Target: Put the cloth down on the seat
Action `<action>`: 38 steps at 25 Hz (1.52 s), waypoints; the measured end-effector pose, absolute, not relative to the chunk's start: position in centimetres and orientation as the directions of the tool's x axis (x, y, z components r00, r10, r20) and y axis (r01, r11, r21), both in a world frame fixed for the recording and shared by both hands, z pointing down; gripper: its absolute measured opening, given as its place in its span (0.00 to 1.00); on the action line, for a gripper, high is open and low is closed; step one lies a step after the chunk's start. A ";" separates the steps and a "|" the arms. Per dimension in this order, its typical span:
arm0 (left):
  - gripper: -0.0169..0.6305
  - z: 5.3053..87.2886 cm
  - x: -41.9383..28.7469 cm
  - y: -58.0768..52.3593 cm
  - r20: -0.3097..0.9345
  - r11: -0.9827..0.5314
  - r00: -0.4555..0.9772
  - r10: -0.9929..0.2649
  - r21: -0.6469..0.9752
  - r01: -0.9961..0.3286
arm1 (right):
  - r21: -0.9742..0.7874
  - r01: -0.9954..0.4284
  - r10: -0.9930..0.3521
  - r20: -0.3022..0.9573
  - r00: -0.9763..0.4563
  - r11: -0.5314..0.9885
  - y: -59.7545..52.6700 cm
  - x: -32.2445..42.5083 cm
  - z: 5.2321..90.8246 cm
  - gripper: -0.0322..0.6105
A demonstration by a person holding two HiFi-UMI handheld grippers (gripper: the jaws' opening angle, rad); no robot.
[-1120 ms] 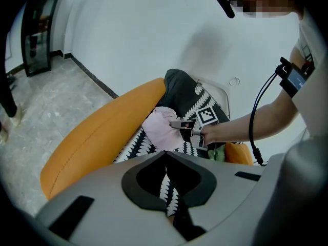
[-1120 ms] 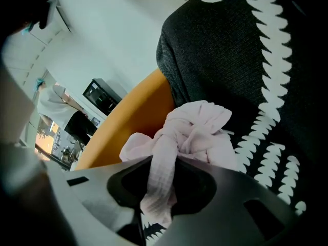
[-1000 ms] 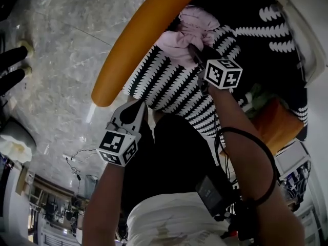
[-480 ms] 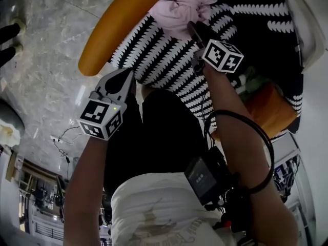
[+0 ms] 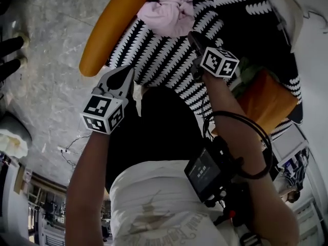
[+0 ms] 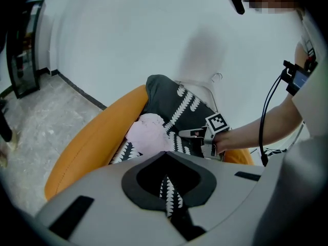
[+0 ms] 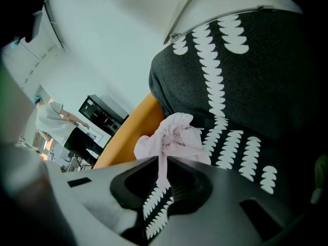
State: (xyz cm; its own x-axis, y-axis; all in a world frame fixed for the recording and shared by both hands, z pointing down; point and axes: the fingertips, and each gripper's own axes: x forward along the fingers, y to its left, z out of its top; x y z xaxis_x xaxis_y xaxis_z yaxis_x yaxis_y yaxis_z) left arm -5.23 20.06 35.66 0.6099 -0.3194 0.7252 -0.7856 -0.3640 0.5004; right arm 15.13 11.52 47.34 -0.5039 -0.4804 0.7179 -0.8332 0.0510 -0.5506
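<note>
1. Right claw (image 7: 163, 159) — its jaws have just been closing and stand nearly together, with only a thin slit between the tips. A pink strip of the cloth (image 7: 174, 135) shows in that slit. I cannot tell whether the tips nip it or it is merely seen through them.
2. The first care, as I judge it, is to part the jaws wide before drawing the claw away, so that no fold can catch on a tip.
3. Pull back along the line of the jaws, not sideways. A snagged strand would then slip out rather than tow the whole bundle.
4. The cloth lies bunched on the seat (image 5: 169, 60), on its black-and-white cover, and rests against the orange armrest (image 5: 113, 29). It looks well placed, so the task seems as good as done and only a clean let-go remains. Watch the bundle: if it stretches toward the claw or lifts off the cover, stop and open wider.
5. Left claw (image 6: 165, 155) — its tips are together with nothing in them. It is held near the front end of the armrest, apart from the cloth. It is best kept there, since this step does not seem to need it.
</note>
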 end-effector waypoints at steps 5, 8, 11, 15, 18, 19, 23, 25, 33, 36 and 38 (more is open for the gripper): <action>0.05 35.2 -3.7 21.0 0.726 -0.416 0.623 -0.291 0.490 -0.766 | -0.542 -0.840 -0.513 0.711 -0.482 0.038 13.2 17.3 45.5 0.12; 0.05 34.4 -2.7 21.4 0.731 -0.452 0.624 -0.277 0.473 -0.756 | -0.540 -0.841 -0.541 0.698 -0.470 0.034 14.1 18.6 43.7 0.11; 0.05 33.5 -2.4 20.6 0.734 -0.476 0.619 -0.280 0.453 -0.753 | -0.532 -0.845 -0.572 0.681 -0.457 0.041 14.2 19.3 41.5 0.10; 0.05 31.3 -2.3 18.8 0.729 -0.501 0.617 -0.297 0.431 -0.751 | -0.526 -0.847 -0.594 0.659 -0.462 0.076 14.3 19.5 38.2 0.09; 0.05 29.5 -2.1 17.8 0.722 -0.520 0.615 -0.316 0.411 -0.749 | -0.529 -0.841 -0.604 0.637 -0.479 0.109 14.6 19.4 36.1 0.08; 0.05 28.9 -1.9 17.7 0.720 -0.525 0.616 -0.321 0.406 -0.748 | -0.530 -0.839 -0.606 0.631 -0.485 0.120 14.7 19.4 35.4 0.08; 0.05 26.9 -1.4 17.4 0.713 -0.550 0.616 -0.334 0.384 -0.742 | -0.532 -0.828 -0.619 0.593 -0.514 0.178 14.8 19.5 32.5 0.08; 0.05 26.3 -1.5 17.5 0.715 -0.559 0.609 -0.342 0.366 -0.744 | -0.527 -0.821 -0.630 0.565 -0.532 0.221 14.6 19.1 30.8 0.08; 0.05 22.8 -3.0 17.9 0.702 -0.569 0.588 -0.402 0.312 -0.761 | -0.513 -0.778 -0.669 0.438 -0.600 0.362 14.9 17.2 24.1 0.08; 0.05 21.6 -3.3 17.7 0.687 -0.558 0.582 -0.435 0.301 -0.773 | -0.495 -0.772 -0.680 0.406 -0.610 0.398 15.0 17.3 22.3 0.07; 0.05 20.9 -3.1 17.7 0.676 -0.551 0.580 -0.454 0.299 -0.779 | -0.484 -0.768 -0.683 0.390 -0.618 0.419 15.3 17.6 21.3 0.07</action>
